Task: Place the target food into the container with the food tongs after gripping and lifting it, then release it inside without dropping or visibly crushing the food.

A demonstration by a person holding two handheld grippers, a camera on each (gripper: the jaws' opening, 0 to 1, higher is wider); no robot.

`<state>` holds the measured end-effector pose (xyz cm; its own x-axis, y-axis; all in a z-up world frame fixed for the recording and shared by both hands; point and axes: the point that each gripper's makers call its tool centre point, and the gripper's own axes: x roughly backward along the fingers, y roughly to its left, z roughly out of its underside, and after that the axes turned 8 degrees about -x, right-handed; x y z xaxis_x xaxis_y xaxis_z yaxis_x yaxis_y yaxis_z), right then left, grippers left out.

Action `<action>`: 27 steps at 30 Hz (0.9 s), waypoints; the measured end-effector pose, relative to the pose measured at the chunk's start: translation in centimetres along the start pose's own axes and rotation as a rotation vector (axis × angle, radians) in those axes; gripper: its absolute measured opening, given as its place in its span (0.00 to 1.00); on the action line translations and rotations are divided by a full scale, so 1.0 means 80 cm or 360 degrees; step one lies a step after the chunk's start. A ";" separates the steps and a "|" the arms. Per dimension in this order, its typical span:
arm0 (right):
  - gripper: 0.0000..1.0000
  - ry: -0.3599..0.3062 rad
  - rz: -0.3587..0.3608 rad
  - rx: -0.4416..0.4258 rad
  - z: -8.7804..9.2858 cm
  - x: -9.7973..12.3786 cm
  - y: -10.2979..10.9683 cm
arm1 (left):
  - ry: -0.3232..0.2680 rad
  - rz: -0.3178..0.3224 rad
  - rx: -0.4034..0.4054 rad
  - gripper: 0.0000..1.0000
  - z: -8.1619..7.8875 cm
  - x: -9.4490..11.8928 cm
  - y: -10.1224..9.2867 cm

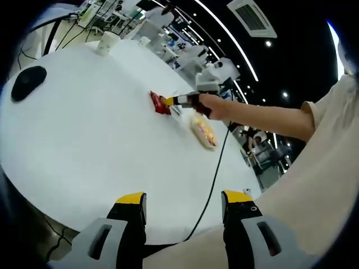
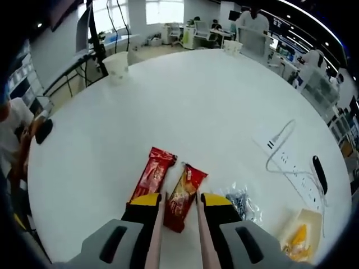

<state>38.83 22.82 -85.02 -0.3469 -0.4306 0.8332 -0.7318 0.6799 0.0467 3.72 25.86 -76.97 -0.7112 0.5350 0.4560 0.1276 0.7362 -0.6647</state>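
My right gripper (image 2: 181,200) is shut on a pair of pale food tongs (image 2: 156,232), whose two arms run along the insides of its jaws. Between the tong arms lies an orange-red snack packet (image 2: 182,196), flat on the white table; the arms look spread on either side of it. A second red packet (image 2: 152,174) lies just to its left. The container (image 2: 293,223) with yellow food sits at the lower right. In the left gripper view my left gripper (image 1: 185,199) stands open and empty at the near table edge. Across the table the right gripper (image 1: 182,101) hovers at the red packets (image 1: 159,104), near the container (image 1: 215,147).
A clear bag of dark pieces (image 2: 244,202) lies right of the tongs. A white power strip (image 2: 270,144) with cable and a black object (image 2: 320,174) lie at the right. A paper cup (image 2: 119,67) and a black mouse (image 1: 28,82) sit far off. A black cable (image 1: 216,174) crosses the table.
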 end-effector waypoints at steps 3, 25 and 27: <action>0.27 -0.0012 -0.0002 -0.0003 0.000 0.000 -0.001 | -0.0001 0.0000 0.0001 0.53 0.000 0.000 0.000; 0.21 -0.0089 -0.0059 -0.0031 0.000 0.004 -0.009 | -0.0005 -0.0020 -0.0003 0.53 -0.002 0.006 0.004; 0.21 -0.0104 -0.0062 -0.0032 0.000 0.016 -0.004 | -0.0001 -0.0020 -0.0006 0.53 -0.001 0.006 0.004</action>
<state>38.62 22.03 -83.96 -0.3567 -0.4944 0.7927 -0.7338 0.6734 0.0897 3.49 26.39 -76.93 -0.7134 0.5253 0.4638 0.1214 0.7445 -0.6565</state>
